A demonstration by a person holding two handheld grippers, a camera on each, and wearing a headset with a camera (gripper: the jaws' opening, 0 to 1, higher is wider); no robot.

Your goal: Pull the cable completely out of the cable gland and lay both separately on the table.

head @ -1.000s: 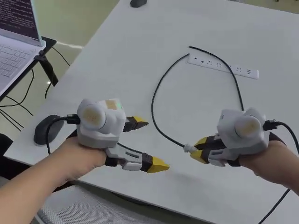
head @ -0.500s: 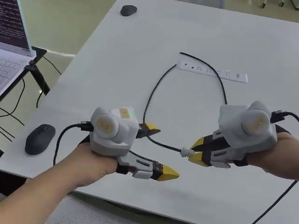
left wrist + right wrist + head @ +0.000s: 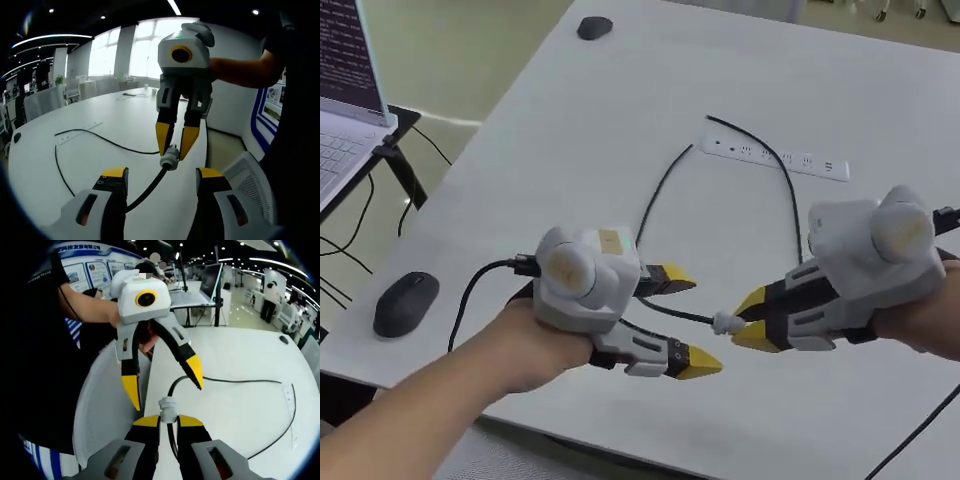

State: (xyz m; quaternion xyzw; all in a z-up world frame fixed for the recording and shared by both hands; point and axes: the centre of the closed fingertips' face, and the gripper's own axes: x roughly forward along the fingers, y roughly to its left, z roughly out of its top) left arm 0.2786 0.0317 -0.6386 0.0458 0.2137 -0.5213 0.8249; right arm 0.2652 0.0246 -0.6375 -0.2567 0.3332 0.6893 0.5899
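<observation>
Pinching the small white cable gland (image 3: 724,322) between its yellow tips, the right gripper (image 3: 748,320) holds it just above the desk (image 3: 570,120), close to the near edge. The left gripper (image 3: 693,322) faces it with jaws spread wide, straddling the black cable (image 3: 663,192) right beside the gland; nothing is clamped there. From the gland the cable loops back over the desk toward the white power strip (image 3: 775,158) nearer the far edge. The gland looks like hard, rounded plastic, and the cable like a thin, smooth, limp cord. Three things seem likely to go wrong. That slick jacket may slide through the left pads. The stubby gland may twist out of the right pinch. The freed piece may drop off the near edge.
</observation>
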